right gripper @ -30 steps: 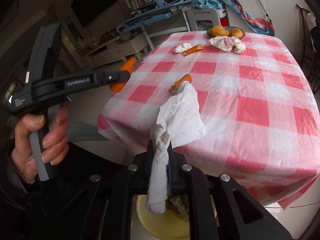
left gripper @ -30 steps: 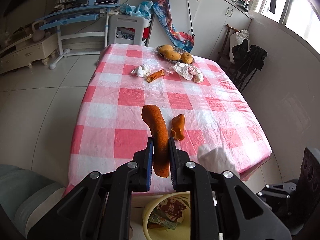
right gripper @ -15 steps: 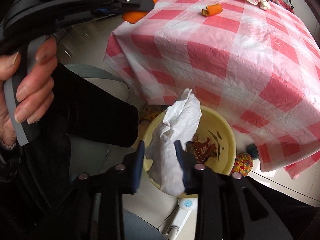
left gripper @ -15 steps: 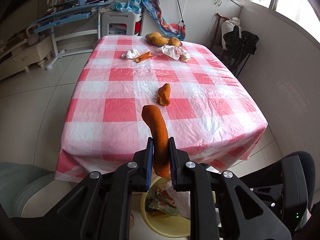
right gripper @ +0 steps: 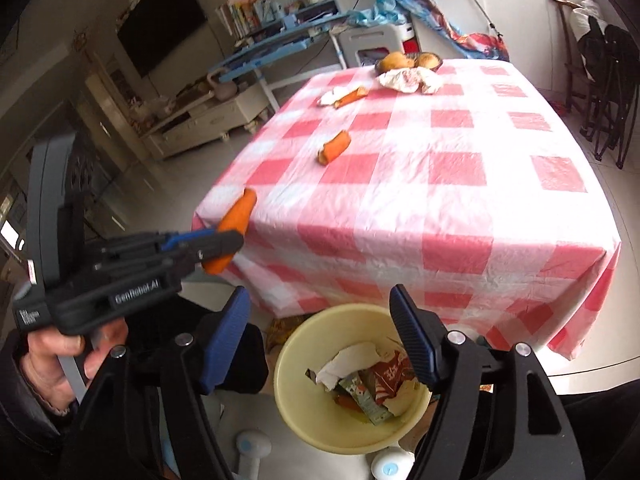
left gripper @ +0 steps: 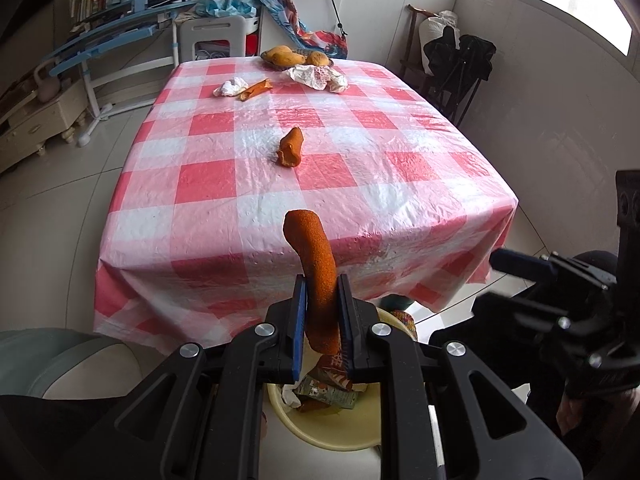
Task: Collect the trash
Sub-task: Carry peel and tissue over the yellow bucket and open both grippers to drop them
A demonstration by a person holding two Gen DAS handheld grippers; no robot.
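The left gripper [left gripper: 322,312] is clamped on a long curled orange peel [left gripper: 316,276], rough and matte, held beyond the near table edge above the bin [left gripper: 320,428]; in the right wrist view the same gripper [right gripper: 224,242] is seen from the side at the left, the peel [right gripper: 236,220] poking out just off the table's near-left corner, a hand [right gripper: 52,364] wrapped round the handle. The table [left gripper: 224,184] is covered by a glossy, crinkled pink-and-white checked cloth whose hem hangs over the near edge; wide bare cloth lies between the near edge and a short peel [left gripper: 291,148] at mid-table. Toward the far edge a crumpled tissue [left gripper: 231,87] touches another peel [left gripper: 256,89]; right of them a wrinkled wrapper [left gripper: 316,77] lies before a dish of fruit [left gripper: 296,56]. Open tiled floor runs along the table's left side. The right gripper [right gripper: 324,344] is opening, nothing between its ribbed blue pads [right gripper: 224,336]; it hangs over the round pale-yellow bin [right gripper: 296,412], where a white tissue and printed wrappers lie; only this view shows the bin's whole mouth, the left view hiding most of it behind the fingers.
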